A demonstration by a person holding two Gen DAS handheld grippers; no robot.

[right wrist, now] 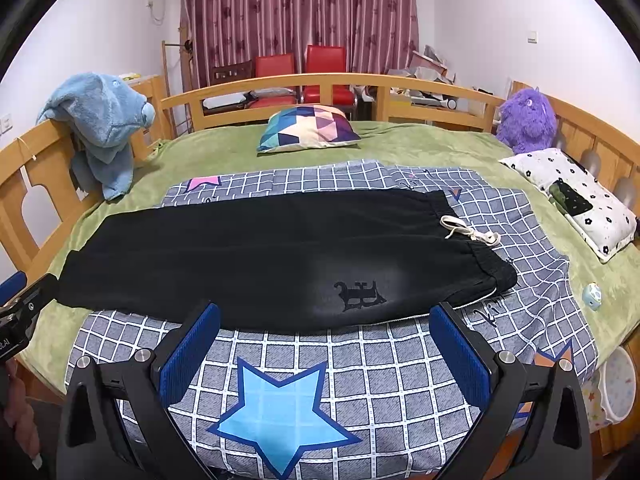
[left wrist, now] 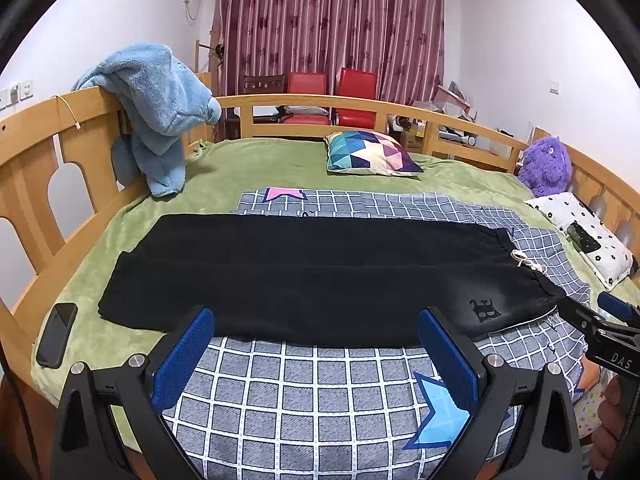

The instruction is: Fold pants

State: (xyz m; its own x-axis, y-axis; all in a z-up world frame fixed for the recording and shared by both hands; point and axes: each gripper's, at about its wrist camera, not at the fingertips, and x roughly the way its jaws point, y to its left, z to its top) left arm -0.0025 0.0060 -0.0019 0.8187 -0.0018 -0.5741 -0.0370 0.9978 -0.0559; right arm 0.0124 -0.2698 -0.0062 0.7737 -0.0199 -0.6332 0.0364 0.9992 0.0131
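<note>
Black pants (left wrist: pixel 312 276) (right wrist: pixel 280 252) lie flat across the bed on a grey checked sheet (left wrist: pixel 320 396), legs folded together, hems to the left, waistband with a white drawstring (right wrist: pixel 470 233) to the right. A dark logo (right wrist: pixel 360 296) sits near the waist. My left gripper (left wrist: pixel 316 320) is open, its blue pads just short of the pants' near edge. My right gripper (right wrist: pixel 326 316) is open too, fingers level with the near edge beside the logo. Nothing is held. Each gripper shows at the edge of the other's view: the right one (left wrist: pixel 600 328), the left one (right wrist: pixel 24 300).
A black phone (left wrist: pixel 56 334) lies on the green blanket (left wrist: pixel 260 164) at the left. A patterned cushion (left wrist: pixel 370 154), a purple plush (right wrist: pixel 528 118), a white flowered pillow (right wrist: pixel 576 196) and a blue plush on the wooden rail (left wrist: pixel 156 108) surround the sheet. A small round toy (right wrist: pixel 592 295) rests at the right.
</note>
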